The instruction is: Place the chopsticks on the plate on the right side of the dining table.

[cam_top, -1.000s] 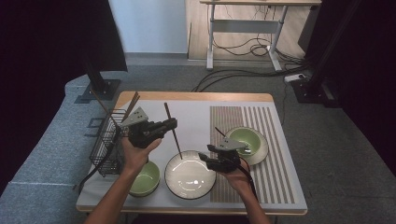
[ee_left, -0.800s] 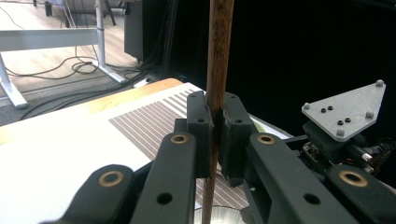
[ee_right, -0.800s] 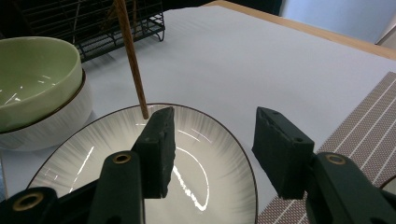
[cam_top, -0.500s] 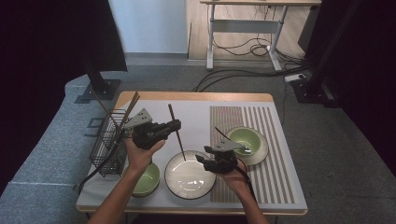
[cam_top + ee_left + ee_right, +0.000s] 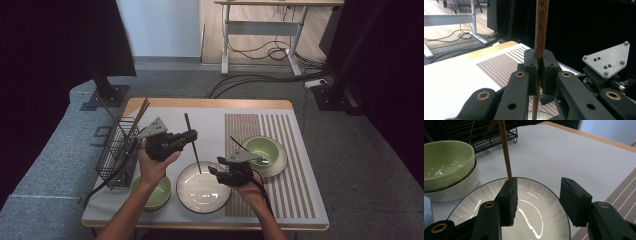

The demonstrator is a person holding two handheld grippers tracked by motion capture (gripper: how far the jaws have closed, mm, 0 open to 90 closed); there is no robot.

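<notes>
My left gripper [image 5: 189,137] hovers over the white mat, shut on a brown wooden chopstick [image 5: 192,142]. In the left gripper view, the chopstick [image 5: 541,32] stands upright, pinched between the pads of my left gripper [image 5: 539,63]. Its lower tip reaches the far rim of the white plate [image 5: 202,187]. My right gripper [image 5: 216,173] hangs at that plate's right edge. In the right gripper view, my right gripper [image 5: 539,193] is open above the plate [image 5: 534,220] with nothing between its jaws, and the chopstick [image 5: 504,150] stands just beyond its left jaw.
A green bowl [image 5: 150,192] sits near the front left, beside the plate. Another green bowl [image 5: 264,151] rests on a plate on the striped mat [image 5: 295,165] at the right, with a thin stick in it. A black wire basket [image 5: 116,155] holding sticks stands at the left edge.
My left gripper has shifted a little to the right with the chopstick, bringing its lower tip over the plate's rim. The right gripper has stayed in place.
</notes>
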